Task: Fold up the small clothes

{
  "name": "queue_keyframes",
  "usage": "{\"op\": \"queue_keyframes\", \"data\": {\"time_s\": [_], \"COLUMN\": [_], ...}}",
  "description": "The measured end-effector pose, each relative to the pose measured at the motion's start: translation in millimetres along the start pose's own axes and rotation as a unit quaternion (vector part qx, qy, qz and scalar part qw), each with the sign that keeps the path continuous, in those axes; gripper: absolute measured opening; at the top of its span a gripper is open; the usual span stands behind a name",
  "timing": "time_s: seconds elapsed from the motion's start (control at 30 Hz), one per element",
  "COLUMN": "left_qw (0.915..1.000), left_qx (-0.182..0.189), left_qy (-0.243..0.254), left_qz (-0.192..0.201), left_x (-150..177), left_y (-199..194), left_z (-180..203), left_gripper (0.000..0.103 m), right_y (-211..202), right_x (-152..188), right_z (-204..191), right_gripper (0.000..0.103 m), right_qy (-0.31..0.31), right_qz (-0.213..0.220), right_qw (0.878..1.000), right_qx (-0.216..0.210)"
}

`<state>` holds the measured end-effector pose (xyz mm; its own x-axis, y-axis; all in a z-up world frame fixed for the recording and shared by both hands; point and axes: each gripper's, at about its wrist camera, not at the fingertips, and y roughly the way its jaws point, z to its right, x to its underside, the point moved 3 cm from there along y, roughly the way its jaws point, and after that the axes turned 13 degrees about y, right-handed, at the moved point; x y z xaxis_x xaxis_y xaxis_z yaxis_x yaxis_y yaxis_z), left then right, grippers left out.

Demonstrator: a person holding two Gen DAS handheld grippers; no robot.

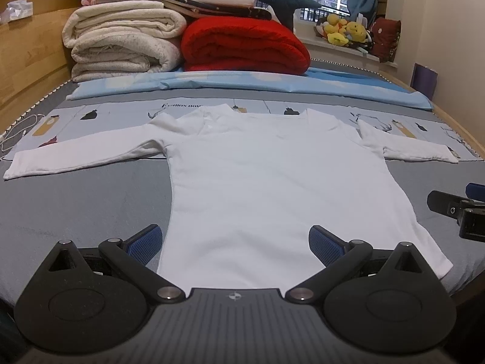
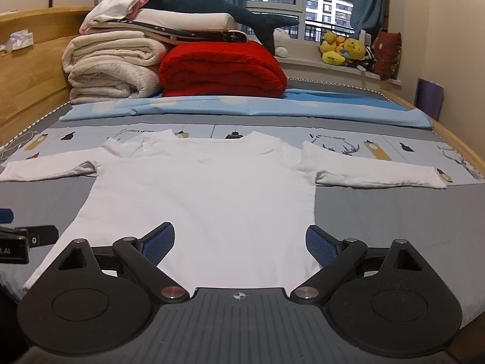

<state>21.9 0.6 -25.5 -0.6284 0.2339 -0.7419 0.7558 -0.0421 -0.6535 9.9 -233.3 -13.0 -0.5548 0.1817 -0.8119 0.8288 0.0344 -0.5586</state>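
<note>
Grey bed sheet (image 1: 75, 200) under white long-sleeved shirt (image 1: 272, 182), spread flat, sleeves out. My left gripper (image 1: 235, 244) and right gripper (image 2: 240, 244) both gape apart at hem. Folded blankets (image 2: 115, 66), red quilt (image 2: 221, 69) beyond collar; bare sheet both sides.

- Both my grippers have their fingers spread wide at the near hem of the white shirt (image 1: 266, 182); the grey bed (image 1: 85, 200) lies bare on either side of its body.
- My right gripper (image 1: 454, 212) sits just beside the shirt's right edge, narrowing that side.
- Both sleeves stretch flat across the bed, low enough to pass over.
- Far end is blocked: cream blankets (image 2: 112, 66) and a red blanket (image 2: 221, 69) stack high.
- A wooden headboard (image 1: 27, 69) walls the left side.
</note>
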Motion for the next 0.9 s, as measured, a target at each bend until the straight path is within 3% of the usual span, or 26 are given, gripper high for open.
{"op": "queue_keyframes", "data": {"time_s": [0.4, 0.9], "left_qw": [1.0000, 0.9998], "left_qx": [0.000, 0.000], "left_qy": [-0.005, -0.009], "left_qz": [-0.007, -0.016], "left_x": [-0.2, 1.6], "left_y": [2.7, 6.2], "left_z": [-1.7, -2.9], "left_gripper": [0.103, 0.103], "right_y": [-0.1, 4.6], "right_x": [-4.3, -1.7], "right_z": [6.9, 0.9], "right_gripper": [0.093, 0.093], "right_qy": [0.023, 0.009], "right_qz": [0.022, 0.008], "right_qw": [0.999, 1.000], "right_qx": [0.010, 0.004]}}
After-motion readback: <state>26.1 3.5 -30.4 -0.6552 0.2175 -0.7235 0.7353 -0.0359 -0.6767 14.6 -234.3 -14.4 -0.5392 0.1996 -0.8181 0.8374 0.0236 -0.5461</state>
